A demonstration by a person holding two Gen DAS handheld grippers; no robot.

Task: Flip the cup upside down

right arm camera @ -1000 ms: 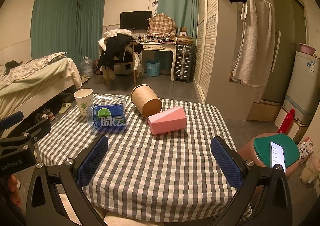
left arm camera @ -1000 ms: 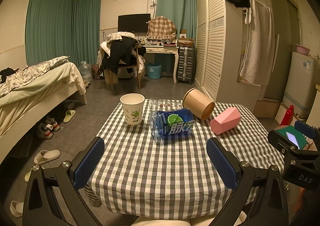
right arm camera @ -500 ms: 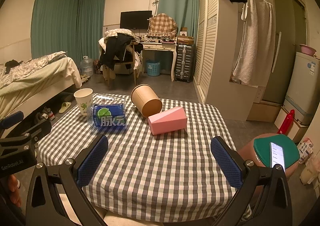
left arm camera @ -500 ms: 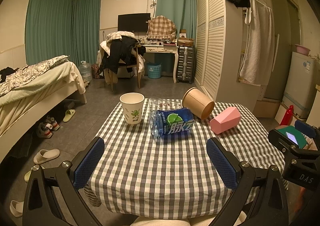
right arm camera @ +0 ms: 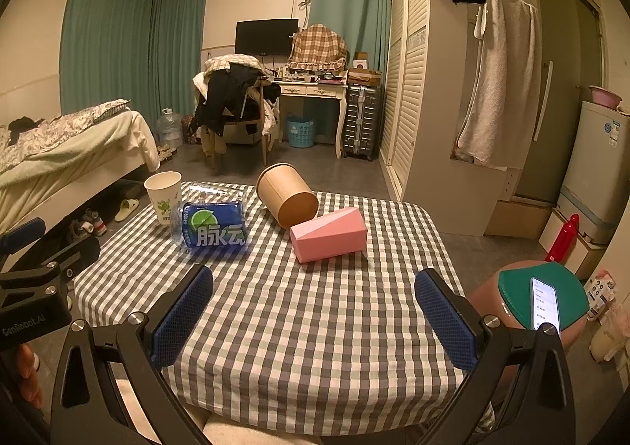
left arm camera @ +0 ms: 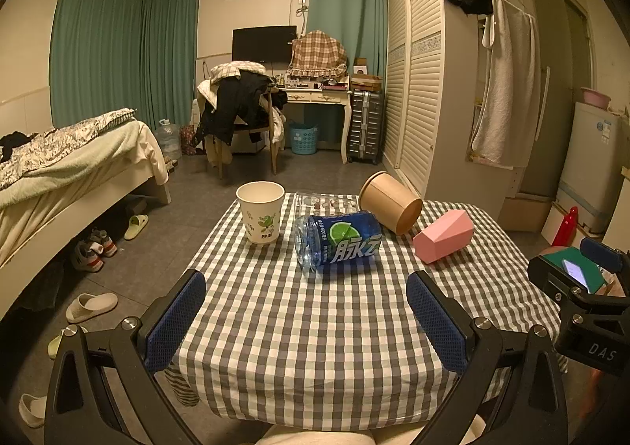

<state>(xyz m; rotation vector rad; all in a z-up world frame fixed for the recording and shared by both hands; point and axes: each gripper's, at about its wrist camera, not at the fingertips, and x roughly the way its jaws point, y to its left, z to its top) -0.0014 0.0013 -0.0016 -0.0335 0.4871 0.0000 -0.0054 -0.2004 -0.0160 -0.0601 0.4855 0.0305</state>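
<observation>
A white paper cup [left arm camera: 260, 212] with a green print stands upright, mouth up, at the far left of the checked table [left arm camera: 327, 330]; the right wrist view shows the paper cup [right arm camera: 163, 196] at the table's far left corner. My left gripper [left arm camera: 306, 321] hangs open over the table's near edge, well short of the cup, nothing between its blue pads. My right gripper [right arm camera: 314, 319] is open too, over the near edge, empty. A brown paper tub [left arm camera: 390, 202] lies on its side behind the bottle.
A blue-labelled plastic bottle [left arm camera: 339, 245] lies on its side mid-table, just right of the cup. A pink faceted box [left arm camera: 444, 235] lies at the right. A stool with a green top and a phone [right arm camera: 542, 301] stands off the table's right side. A bed [left arm camera: 59, 169] runs along the left.
</observation>
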